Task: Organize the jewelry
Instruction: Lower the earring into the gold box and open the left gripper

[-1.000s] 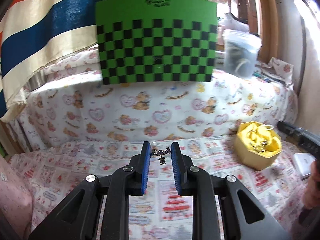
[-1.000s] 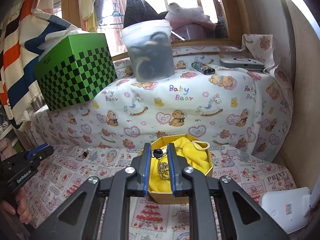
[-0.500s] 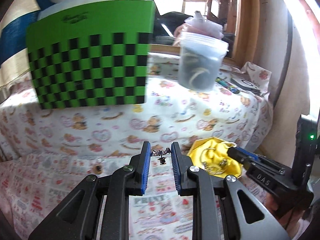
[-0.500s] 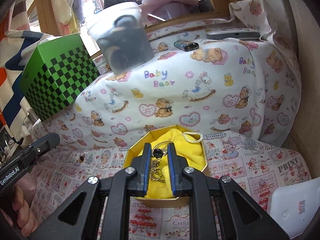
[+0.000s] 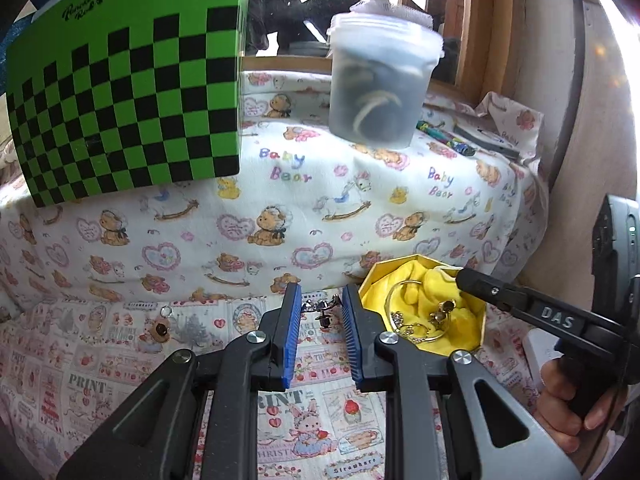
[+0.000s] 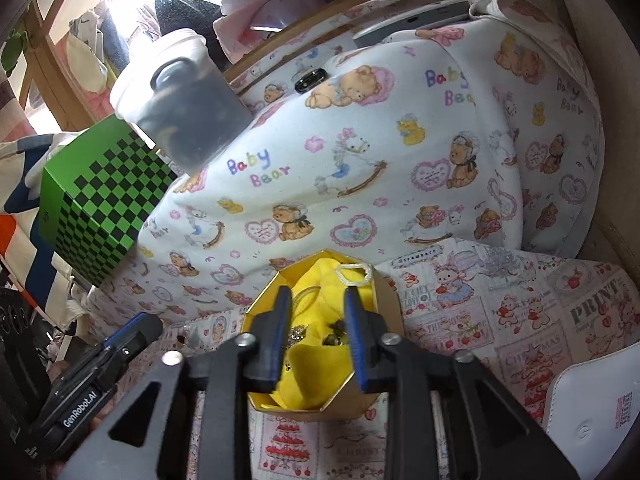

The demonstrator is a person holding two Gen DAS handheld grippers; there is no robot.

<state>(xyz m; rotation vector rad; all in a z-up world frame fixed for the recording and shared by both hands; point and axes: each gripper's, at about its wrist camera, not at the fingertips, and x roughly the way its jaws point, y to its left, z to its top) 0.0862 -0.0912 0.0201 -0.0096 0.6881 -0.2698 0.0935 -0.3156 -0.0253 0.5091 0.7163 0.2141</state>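
Observation:
A gold octagonal box (image 5: 482, 334) lined with yellow cloth holds several gold and silver pieces (image 5: 416, 326); it also shows in the right wrist view (image 6: 392, 300). My left gripper (image 5: 320, 308) is shut on a small silver earring (image 5: 322, 312) and holds it just left of the box. My right gripper (image 6: 314, 304) hangs open over the box, and a dark earring (image 6: 338, 330) lies on the cloth between its fingers. Another small earring (image 5: 160, 326) lies on the printed cloth at the left.
A green checkered box (image 5: 120, 100) and a plastic tub (image 5: 380, 80) stand on the raised bear-print ledge behind. A white flat object (image 6: 596, 412) lies at the right. A wall closes the right side.
My right gripper has opened and let the dark earring fall into the box. My left gripper has swung right with the silver earring, up to the box.

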